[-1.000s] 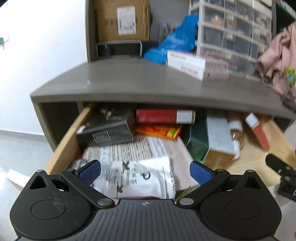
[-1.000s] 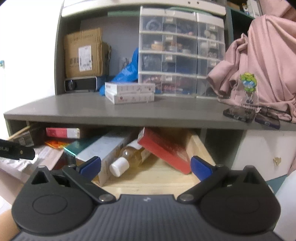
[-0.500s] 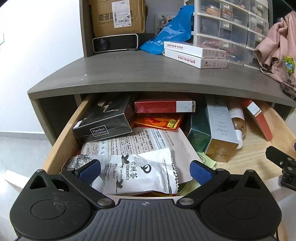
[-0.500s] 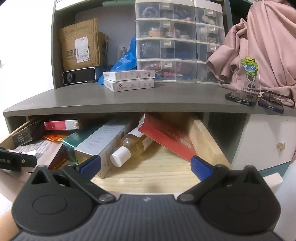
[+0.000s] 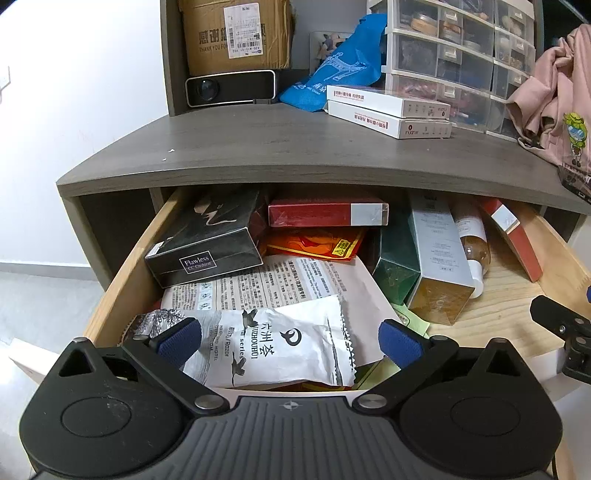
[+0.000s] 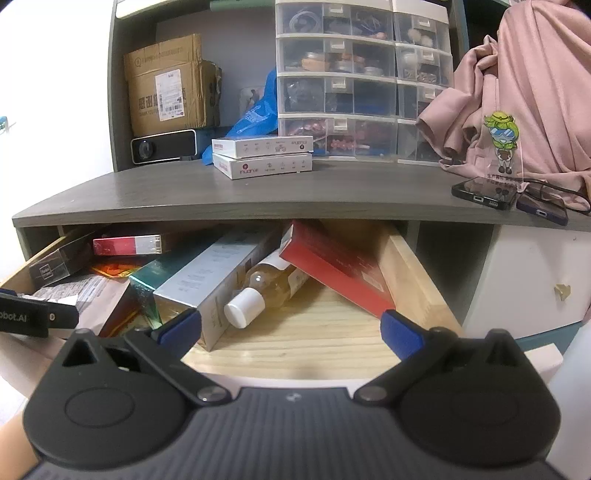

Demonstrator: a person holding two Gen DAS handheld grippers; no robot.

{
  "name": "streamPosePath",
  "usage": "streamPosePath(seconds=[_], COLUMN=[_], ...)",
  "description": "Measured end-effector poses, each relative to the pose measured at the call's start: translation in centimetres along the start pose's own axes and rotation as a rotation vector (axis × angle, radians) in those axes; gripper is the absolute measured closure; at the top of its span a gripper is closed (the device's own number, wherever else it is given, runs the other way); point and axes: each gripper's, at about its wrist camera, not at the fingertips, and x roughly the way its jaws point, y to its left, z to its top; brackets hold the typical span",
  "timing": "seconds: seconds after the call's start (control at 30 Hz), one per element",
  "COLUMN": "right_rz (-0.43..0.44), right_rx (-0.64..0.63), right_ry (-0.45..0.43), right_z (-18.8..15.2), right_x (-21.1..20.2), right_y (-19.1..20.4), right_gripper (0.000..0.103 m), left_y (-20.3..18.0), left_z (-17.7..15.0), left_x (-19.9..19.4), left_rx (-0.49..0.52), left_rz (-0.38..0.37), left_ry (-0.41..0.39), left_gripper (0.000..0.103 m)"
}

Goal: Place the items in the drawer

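A wooden drawer (image 5: 122, 280) stands pulled out under the grey desk top (image 5: 258, 147). It holds a black box (image 5: 207, 243), a red and white box (image 5: 327, 214), a white tea pouch (image 5: 280, 343), printed paper (image 5: 269, 284), a green and silver carton (image 5: 432, 258), a bottle (image 6: 266, 284) and a red box (image 6: 332, 266). My left gripper (image 5: 288, 339) hangs open just above the pouch at the drawer's front. Over the bare wooden drawer floor (image 6: 306, 332) my right gripper (image 6: 288, 328) is open and holds nothing.
On the desk top lie two stacked white boxes (image 5: 388, 110), a blue bag (image 5: 332, 74), a projector (image 5: 229, 86) under a cardboard box (image 5: 236, 33), clear mini drawers (image 6: 351, 77), pink cloth (image 6: 517, 92) and two phones (image 6: 487, 192). A white cabinet front (image 6: 535, 280) flanks the drawer.
Both cameras have pulled back and risen slightly, so more of the drawer's front and contents shows. Both grippers stayed open; nothing in the drawer moved.
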Motion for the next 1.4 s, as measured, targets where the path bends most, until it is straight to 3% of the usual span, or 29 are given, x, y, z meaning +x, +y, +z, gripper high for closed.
streamPosePath(seconds=[0.13,0.33,0.5,0.83,1.4], right_rz=[0.003,0.007,0.016,0.022,0.038], right_rx=[-0.001,0.001,0.003,-0.019,-0.135], right_ry=[0.0,0.011,0.021,0.053,-0.035], right_z=[-0.1,0.1,0.2,0.6,8.3], right_x=[0.0,0.1,0.2,0.4,3.0], right_y=[0.0,-0.1,-0.1,-0.2,0.6], right_gripper=[0.0,0.0,0.0,0.0,0.0], left_y=[0.1,1.2,1.0,0.8,1.2], left_z=[0.2,1.2,2.7,3.7,5.4], left_x=[0.0,-0.7,-1.1,-0.2,1.7], left_rx=[-0.01,-0.108,-0.087,-0.069,-0.067], left_rz=[-0.018,-0.037,-0.037,-0.045,-0.057], left_ry=[0.001,-0.031,-0.057,-0.016,0.049], left_gripper=[0.0,0.0,0.0,0.0,0.0])
